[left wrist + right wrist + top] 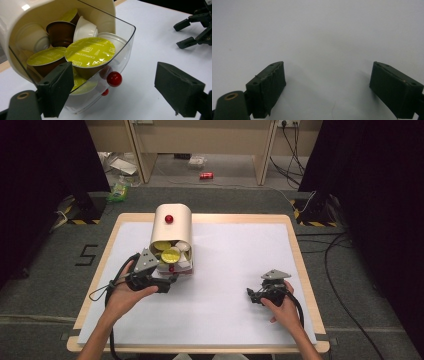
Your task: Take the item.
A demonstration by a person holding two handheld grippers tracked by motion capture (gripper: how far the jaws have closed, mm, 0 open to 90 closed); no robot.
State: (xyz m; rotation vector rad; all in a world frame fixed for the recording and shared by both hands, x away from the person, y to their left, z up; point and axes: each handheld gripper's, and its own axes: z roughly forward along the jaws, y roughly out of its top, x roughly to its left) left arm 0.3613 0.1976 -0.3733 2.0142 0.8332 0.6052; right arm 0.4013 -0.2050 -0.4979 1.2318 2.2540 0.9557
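- Cream capsule dispenser [171,227] lying on its side toward the far left of the white worktop [235,285], with a red knob [169,219] on its upper face.
- Clear drawer [125,42] pulled out of the dispenser's near end, open toward the person, with a second red knob [114,79] on its front wall.
- Coffee capsules heaped in the drawer: yellow-green cappuccino capsule [90,52] foremost, another yellow-lidded capsule [46,56] beside it, brown capsule [61,32] and white capsule [85,28] behind.
- Left hand-held gripper [162,279] held level at the drawer's front, grey three-cornered plate on top, cable trailing off toward the worktop's left edge.
- Jaws of the left hand-held gripper set wide apart, clamped on nothing; in the left gripper view one jaw crosses in front of the drawer's clear wall near its corner, the other stands well clear over bare worktop, the drawer knob between them. Contact between the near jaw and the drawer wall: cannot tell.
- Right hand-held gripper [257,295] resting near the worktop's right side, well apart from the dispenser, pointing leftward.
- Jaws of the right hand-held gripper [329,87] spread apart over plain white worktop, nothing between them.
- Beyond the worktop, red can [206,175] lying on the floor.
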